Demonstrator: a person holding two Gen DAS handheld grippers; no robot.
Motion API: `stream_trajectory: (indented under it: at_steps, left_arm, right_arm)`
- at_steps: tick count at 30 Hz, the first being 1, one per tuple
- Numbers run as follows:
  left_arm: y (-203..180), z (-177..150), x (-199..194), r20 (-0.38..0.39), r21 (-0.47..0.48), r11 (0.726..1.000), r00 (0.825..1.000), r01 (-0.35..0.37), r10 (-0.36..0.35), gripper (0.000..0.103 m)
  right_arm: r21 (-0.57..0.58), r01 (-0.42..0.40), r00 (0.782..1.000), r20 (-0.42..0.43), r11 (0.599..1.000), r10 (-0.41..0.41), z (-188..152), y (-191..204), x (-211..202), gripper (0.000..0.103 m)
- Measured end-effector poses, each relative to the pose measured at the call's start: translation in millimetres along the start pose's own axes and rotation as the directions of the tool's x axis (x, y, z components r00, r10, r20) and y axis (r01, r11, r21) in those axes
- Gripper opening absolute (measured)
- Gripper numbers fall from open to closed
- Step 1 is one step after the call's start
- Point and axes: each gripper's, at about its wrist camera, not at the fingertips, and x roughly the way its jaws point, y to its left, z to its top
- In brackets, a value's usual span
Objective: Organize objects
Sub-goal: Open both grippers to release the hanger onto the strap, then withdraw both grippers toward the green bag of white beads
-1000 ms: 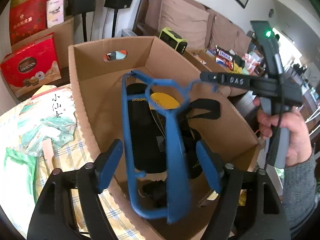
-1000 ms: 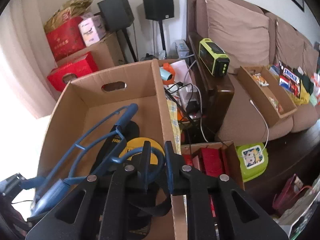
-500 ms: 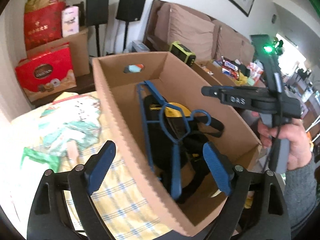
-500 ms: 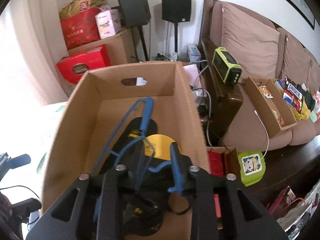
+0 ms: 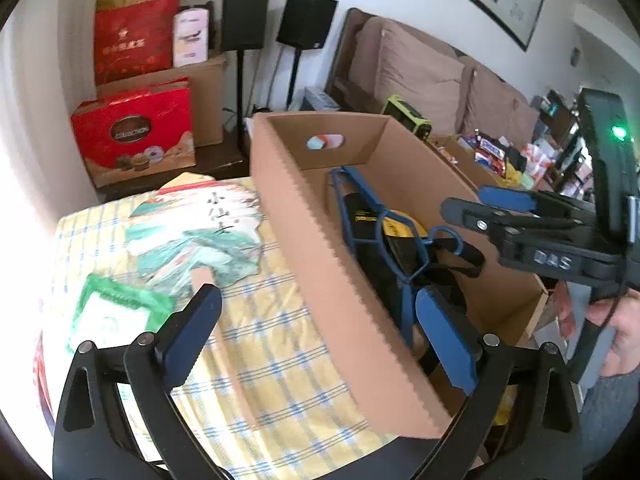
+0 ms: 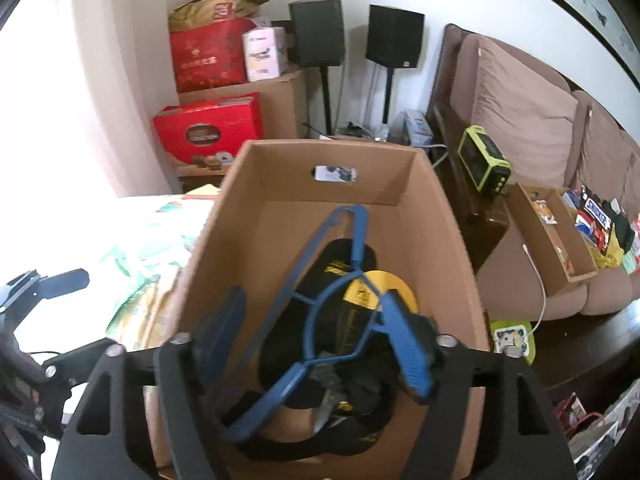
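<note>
Cardboard box (image 5: 332,264) sits on a yellow checked tablecloth (image 5: 256,344), sofa (image 6: 520,120) behind; blue hanger (image 6: 332,292) lies inside, seemingly over black sandals (image 6: 348,332). Both left gripper (image 5: 316,336) and right gripper (image 6: 316,344) gape, empty.

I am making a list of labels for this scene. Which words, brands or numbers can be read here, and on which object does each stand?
"DAS": on the right tongs, along the black body.
"COLLECTION": on the red gift box.
"SNICKERS", partly readable: on a candy bag on the sofa.
Chinese brush characters on the paper fan: too blurred.
Print on the black sandals: too small.
</note>
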Motion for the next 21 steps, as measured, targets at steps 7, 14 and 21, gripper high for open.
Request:
stream_trajectory:
  at_steps: [7, 14, 21]
  left_arm:
    - [31, -4, -17, 0.015, -0.054, 0.998, 0.999, -0.039, 0.040, 0.103]
    - [61, -8, -32, 0.024, -0.094, 0.994, 0.998, -0.049, 0.051, 0.103]
    - [106, -17, -54, 0.041, -0.180, 0.981, 0.995, -0.077, 0.085, 0.103]
  right_arm:
    - [-0.014, -0.019, 1.000, -0.003, 1.000, 0.019, -4, 25, 0, 0.093]
    - [-0.034, -0.034, 0.999, 0.012, 0.999, 0.034, -4, 50, -3, 0.102]
    - [-0.085, -0.056, 0.998, 0.003, 0.995, 0.056, 0, 82, -4, 0.103]
